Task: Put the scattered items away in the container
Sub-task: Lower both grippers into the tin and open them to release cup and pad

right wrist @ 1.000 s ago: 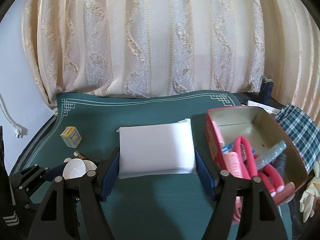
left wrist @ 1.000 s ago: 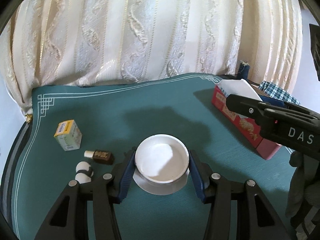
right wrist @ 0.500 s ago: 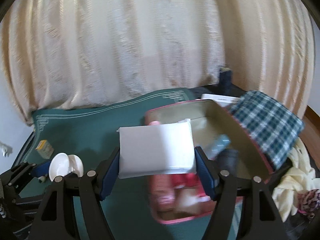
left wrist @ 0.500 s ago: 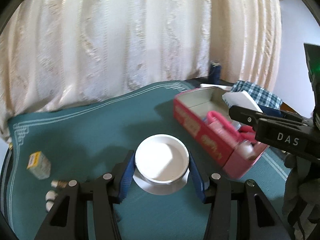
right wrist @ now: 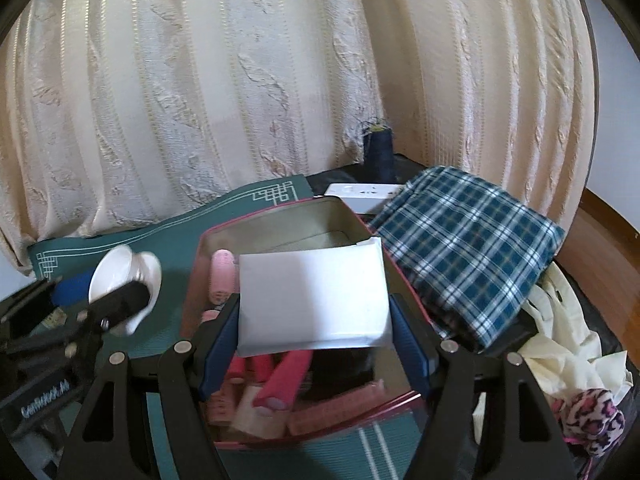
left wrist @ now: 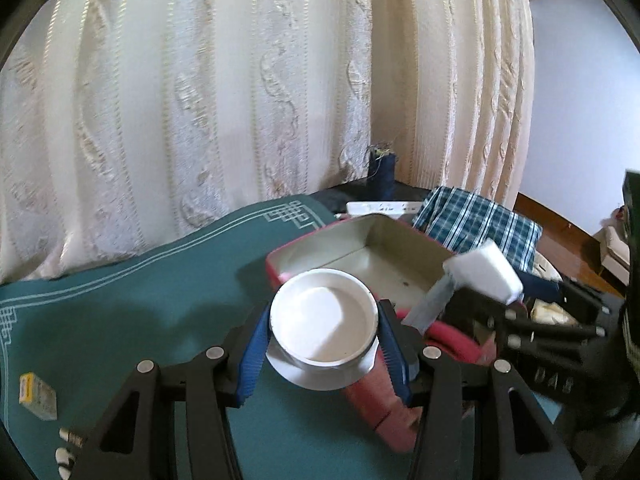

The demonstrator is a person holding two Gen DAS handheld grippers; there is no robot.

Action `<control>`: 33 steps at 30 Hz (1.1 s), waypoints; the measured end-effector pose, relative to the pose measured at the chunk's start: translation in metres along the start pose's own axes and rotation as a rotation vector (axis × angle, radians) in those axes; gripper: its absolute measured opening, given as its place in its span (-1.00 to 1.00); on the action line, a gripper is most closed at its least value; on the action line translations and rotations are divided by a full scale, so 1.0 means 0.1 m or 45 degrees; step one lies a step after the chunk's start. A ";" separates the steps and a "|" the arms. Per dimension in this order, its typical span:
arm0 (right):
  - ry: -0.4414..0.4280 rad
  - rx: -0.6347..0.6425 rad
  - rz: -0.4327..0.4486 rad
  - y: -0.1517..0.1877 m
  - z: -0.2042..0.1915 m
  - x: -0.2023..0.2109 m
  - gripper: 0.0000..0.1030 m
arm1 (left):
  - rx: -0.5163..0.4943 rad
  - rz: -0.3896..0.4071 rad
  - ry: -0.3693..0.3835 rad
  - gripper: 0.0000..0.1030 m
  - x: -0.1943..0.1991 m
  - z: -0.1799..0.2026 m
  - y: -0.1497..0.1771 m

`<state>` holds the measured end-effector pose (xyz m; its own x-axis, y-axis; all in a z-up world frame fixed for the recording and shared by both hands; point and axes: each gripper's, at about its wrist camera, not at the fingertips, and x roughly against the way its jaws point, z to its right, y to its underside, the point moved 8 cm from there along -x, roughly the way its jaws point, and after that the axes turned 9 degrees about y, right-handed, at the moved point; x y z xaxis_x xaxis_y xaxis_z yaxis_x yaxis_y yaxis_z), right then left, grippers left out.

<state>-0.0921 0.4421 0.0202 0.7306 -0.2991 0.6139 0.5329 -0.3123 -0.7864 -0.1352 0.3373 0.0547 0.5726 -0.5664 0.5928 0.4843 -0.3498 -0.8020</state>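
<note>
The left gripper [left wrist: 324,346] has its jaws clenched on a white jar [left wrist: 323,322], the blue pads pressing its round wall from either side, mouth up. The right gripper [right wrist: 314,338] has its jaws clenched on a white packet [right wrist: 314,298], gripped across its long axis, which runs from pad to pad; the flat face is turned toward the camera. Both loads are carried clear of the green mat [left wrist: 140,304] that covers the table. The container, a red tin [right wrist: 280,220] with a bare metal interior, lies directly below and ahead of both grippers. In the right wrist view the packet hangs over the middle of the tin, above the pink rollers [right wrist: 280,376] and other items stacked at the near end; the far end of the tin is bare. In the left wrist view the jar overlaps the near-left rim of the tin [left wrist: 280,264], so it appears to sit at the edge and not yet fully over the opening. Judged from these positions, the right gripper is the better placed to release first, with a straight drop into the tin. The left gripper probably needs further travel toward the bare far end. A small yellow box [left wrist: 38,396] and small bottles [left wrist: 66,448] lie on the mat at far left, not yet collected.
</note>
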 end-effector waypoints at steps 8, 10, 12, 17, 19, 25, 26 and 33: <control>0.003 0.006 -0.025 0.02 0.05 -0.08 0.44 | 0.006 0.018 0.033 0.04 -0.27 0.09 -0.25; 0.004 0.013 -0.032 0.02 0.04 -0.10 0.45 | 0.006 0.016 0.052 0.05 -0.32 0.11 -0.29; 0.006 0.020 -0.041 0.04 0.04 -0.11 0.47 | 0.010 0.021 0.079 0.27 -0.36 0.13 -0.32; 0.020 0.009 -0.042 0.04 0.06 -0.13 0.55 | 0.021 0.052 0.083 0.69 -0.31 0.13 -0.34; 0.023 0.007 -0.041 0.04 0.07 -0.12 0.55 | 0.024 0.052 0.078 0.69 -0.29 0.12 -0.33; 0.011 0.027 -0.041 0.05 -0.02 -0.05 0.61 | 0.048 0.058 0.045 0.69 -0.14 0.03 -0.27; 0.009 0.033 -0.042 0.05 -0.05 -0.04 0.61 | 0.053 0.059 0.042 0.69 -0.12 0.01 -0.26; 0.005 0.066 -0.041 0.07 -0.18 0.03 0.63 | 0.085 0.075 0.021 0.69 0.09 -0.11 -0.17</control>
<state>-0.0937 0.4225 0.0182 0.7110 -0.2934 0.6391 0.5776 -0.2747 -0.7687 -0.1455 0.3304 0.0725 0.5904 -0.5971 0.5431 0.4933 -0.2657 -0.8283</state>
